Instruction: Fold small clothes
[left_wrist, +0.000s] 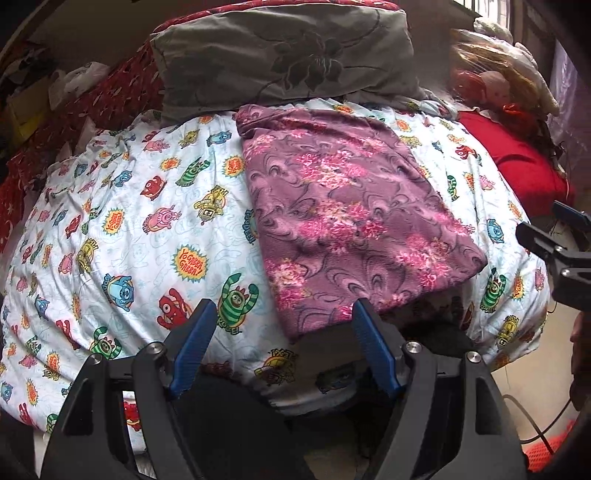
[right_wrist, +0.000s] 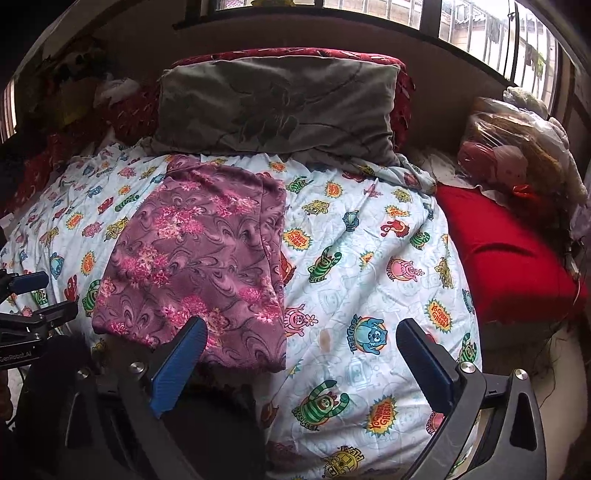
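A purple garment with pink flowers (left_wrist: 343, 206) lies flat in a folded rectangle on the cartoon-print bed sheet (left_wrist: 140, 229). It also shows in the right wrist view (right_wrist: 199, 258), left of centre. My left gripper (left_wrist: 284, 317) is open and empty, hovering at the garment's near edge. My right gripper (right_wrist: 301, 338) is open and empty, just above the sheet at the garment's near right corner. The right gripper shows at the right edge of the left wrist view (left_wrist: 554, 251); the left gripper shows at the left edge of the right wrist view (right_wrist: 29, 295).
A grey flowered pillow (right_wrist: 277, 107) lies at the head of the bed on a dark red cover (left_wrist: 110, 96). A red cushion (right_wrist: 506, 254) and a plastic-wrapped bundle (right_wrist: 513, 151) lie on the right. Windows (right_wrist: 480, 33) run behind. Clutter sits at the far left.
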